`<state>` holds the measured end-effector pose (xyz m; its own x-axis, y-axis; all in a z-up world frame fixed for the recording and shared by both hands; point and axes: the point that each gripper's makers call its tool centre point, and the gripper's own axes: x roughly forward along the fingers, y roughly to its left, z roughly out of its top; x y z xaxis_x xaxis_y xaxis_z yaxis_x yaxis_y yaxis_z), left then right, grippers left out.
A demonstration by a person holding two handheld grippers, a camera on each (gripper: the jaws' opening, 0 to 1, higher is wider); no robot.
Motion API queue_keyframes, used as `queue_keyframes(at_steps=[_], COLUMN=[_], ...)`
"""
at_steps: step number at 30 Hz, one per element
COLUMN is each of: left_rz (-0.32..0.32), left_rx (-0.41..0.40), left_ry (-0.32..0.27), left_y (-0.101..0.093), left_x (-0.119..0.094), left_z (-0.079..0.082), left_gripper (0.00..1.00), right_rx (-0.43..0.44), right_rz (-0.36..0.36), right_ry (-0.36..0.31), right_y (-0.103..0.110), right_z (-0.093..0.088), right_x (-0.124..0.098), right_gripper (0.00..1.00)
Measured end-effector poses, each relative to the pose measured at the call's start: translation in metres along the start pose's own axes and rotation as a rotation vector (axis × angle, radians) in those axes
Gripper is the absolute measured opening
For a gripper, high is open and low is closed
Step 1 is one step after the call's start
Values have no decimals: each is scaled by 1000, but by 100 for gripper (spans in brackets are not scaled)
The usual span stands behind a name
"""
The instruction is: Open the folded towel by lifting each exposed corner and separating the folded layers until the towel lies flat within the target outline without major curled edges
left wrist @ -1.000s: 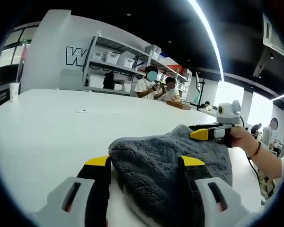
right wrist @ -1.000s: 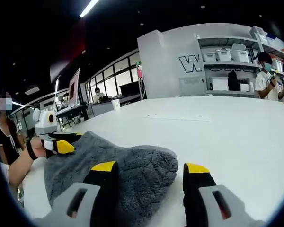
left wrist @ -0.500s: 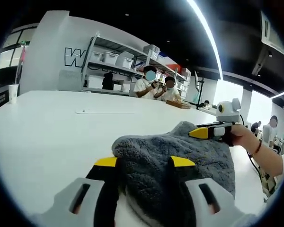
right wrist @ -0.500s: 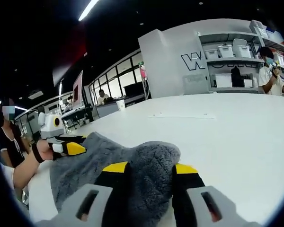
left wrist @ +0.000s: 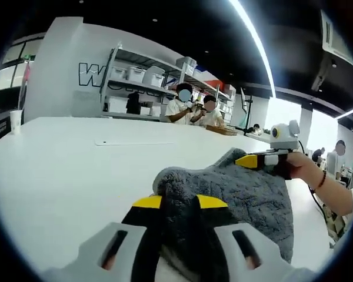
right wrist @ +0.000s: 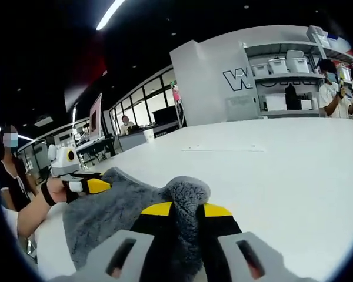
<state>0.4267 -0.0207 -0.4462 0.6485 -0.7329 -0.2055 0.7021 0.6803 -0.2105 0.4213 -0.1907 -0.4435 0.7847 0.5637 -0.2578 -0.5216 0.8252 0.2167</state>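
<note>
The thick grey fleece towel (left wrist: 235, 188) lies bunched on the white worktop (left wrist: 65, 158), right at both tools' tips. The left tool (left wrist: 179, 202) and right tool (right wrist: 187, 210) each pinch a corner fold. It looks soft, light and limp, so hold near the edges.

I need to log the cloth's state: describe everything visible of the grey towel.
The grey towel is thick, fluffy pile, bunched in folds on the white table, not flat. The left hand-held gripper pinches one raised corner; the right hand-held gripper pinches another, jaws closed on the fabric.
</note>
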Motion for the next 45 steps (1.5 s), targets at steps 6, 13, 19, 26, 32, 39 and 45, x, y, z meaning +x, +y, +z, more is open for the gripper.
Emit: queue_keyframes(at_steps=[6, 13, 19, 26, 32, 39, 45], left_rz=[-1, -13, -15, -17, -24, -21, -15], left_rx=[20, 31, 45, 52, 46, 63, 76], left_ry=[-19, -36, -46, -56, -75, -91, -96], left_y=[-2, -5, -5, -5, -4, -3, 0], left_x=[0, 0, 1, 3, 3, 6, 8], left_z=[6, 11, 14, 17, 22, 29, 33], left_gripper=[7, 4, 3, 3, 3, 3, 3], right_rx=[-13, 13, 29, 18, 6, -4, -15], right_rz=[10, 29, 32, 27, 28, 27, 28], right_ry=[-14, -31, -39, -36, -36, -44, -61], right_y=[-4, -3, -6, -12, -15, -17, -16], right_z=[8, 16, 18, 21, 25, 33, 39], right_x=[2, 4, 4, 7, 10, 12, 14], right_gripper=[5, 0, 0, 0, 0, 0, 0])
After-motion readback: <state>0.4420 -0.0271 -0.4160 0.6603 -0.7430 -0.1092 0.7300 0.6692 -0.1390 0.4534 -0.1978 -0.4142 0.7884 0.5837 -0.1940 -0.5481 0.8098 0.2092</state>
